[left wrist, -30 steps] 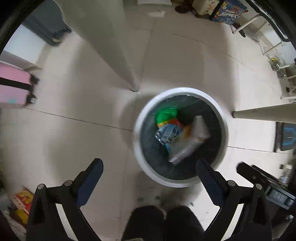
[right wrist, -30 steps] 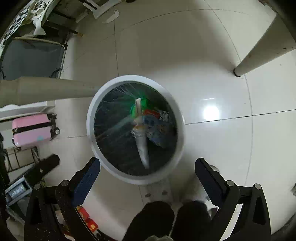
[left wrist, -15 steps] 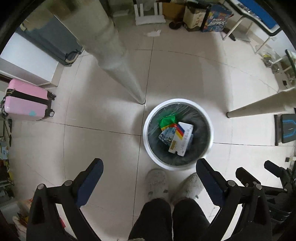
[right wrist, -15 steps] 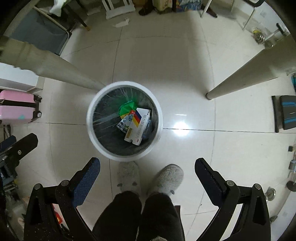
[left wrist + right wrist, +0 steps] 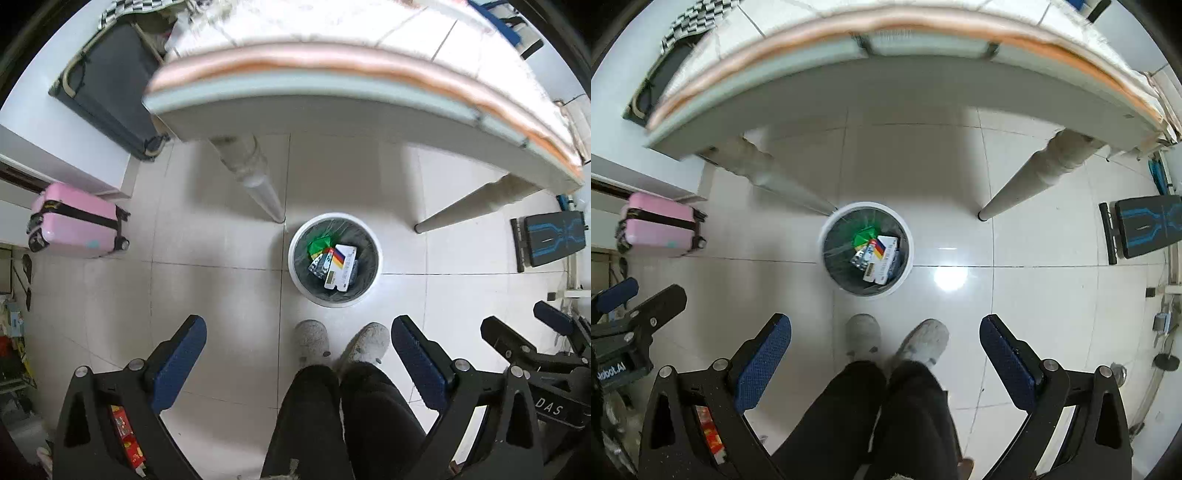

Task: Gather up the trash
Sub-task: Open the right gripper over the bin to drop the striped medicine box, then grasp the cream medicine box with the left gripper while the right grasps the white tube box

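Note:
A white round trash bin (image 5: pixel 300 273) with a dark liner stands on the tiled floor by a table leg; it also shows in the right wrist view (image 5: pixel 827 236). Inside lie a white box with coloured stripes (image 5: pixel 340 266), a green wrapper (image 5: pixel 318 244) and blister packs (image 5: pixel 860 256). My left gripper (image 5: pixel 298 363) is open and empty, high above the floor. My right gripper (image 5: pixel 885 354) is open and empty too, also high above the bin. The right gripper's body shows at the right of the left wrist view (image 5: pixel 532 354).
A table edge (image 5: pixel 332 92) with orange trim spans the top, its legs (image 5: pixel 255 181) (image 5: pixel 1027 184) flanking the bin. A pink suitcase (image 5: pixel 74 225) lies left, a black bench (image 5: pixel 546 240) right. The person's slippered feet (image 5: pixel 340 343) stand just before the bin.
Both grippers have risen well away from the bin, which now looks much smaller. The table edge has come into view. The striped box has settled in the bin.

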Demonstrator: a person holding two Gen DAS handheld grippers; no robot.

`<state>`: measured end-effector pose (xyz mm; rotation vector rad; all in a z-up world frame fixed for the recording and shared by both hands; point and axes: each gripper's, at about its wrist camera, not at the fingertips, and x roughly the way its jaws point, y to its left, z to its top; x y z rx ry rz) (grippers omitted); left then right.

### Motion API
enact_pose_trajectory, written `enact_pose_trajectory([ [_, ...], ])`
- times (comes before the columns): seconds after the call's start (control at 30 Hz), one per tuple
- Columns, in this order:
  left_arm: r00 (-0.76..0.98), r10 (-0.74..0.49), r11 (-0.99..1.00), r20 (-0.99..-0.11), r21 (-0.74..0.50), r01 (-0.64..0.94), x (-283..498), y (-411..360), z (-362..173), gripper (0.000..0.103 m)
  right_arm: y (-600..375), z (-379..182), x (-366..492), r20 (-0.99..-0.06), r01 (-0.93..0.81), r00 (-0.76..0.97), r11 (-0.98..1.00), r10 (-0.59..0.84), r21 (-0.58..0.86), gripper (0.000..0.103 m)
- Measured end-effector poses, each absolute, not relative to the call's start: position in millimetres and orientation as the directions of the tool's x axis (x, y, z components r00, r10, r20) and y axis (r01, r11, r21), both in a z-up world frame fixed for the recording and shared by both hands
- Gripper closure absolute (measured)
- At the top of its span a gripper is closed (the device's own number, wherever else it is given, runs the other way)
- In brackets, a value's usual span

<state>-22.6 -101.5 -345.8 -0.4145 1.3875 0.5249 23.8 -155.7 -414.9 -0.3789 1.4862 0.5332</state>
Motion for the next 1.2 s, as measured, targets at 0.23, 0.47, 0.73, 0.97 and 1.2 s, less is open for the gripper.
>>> enact_pose_trajectory([
  [0.23,0.172,0.145,0.839,-0.975,0.029,-0.543,-23,-101,-270,0.001,-158,-319,16,-0.986,-0.517,0.034,0.847,0.162,0.121,0.000],
  [0.47,0.237,0.255,0.825,-0.937,0.083,-0.559,9,-82,-217,0.001,-143,-253,44,-0.958,-0.469,0.048,0.853,0.284,0.230,0.000],
  [0.73,0.251,0.377,0.764,-0.892,0.147,-0.628,104,-55,-190,0.001,-102,-224,155,-0.959,-0.569,0.122,0.809,0.257,0.145,0.000],
  [0.97,0.150,0.387,0.665,-0.910,0.163,-0.729,205,-34,-204,0.000,-52,-253,319,-0.982,-0.743,0.166,0.666,0.089,-0.066,0.000],
  [1.2,-0.005,0.271,0.555,-0.962,0.160,-0.816,297,-1,-260,0.001,38,-324,462,-0.978,-0.893,0.194,0.397,-0.083,-0.211,0.000],
])
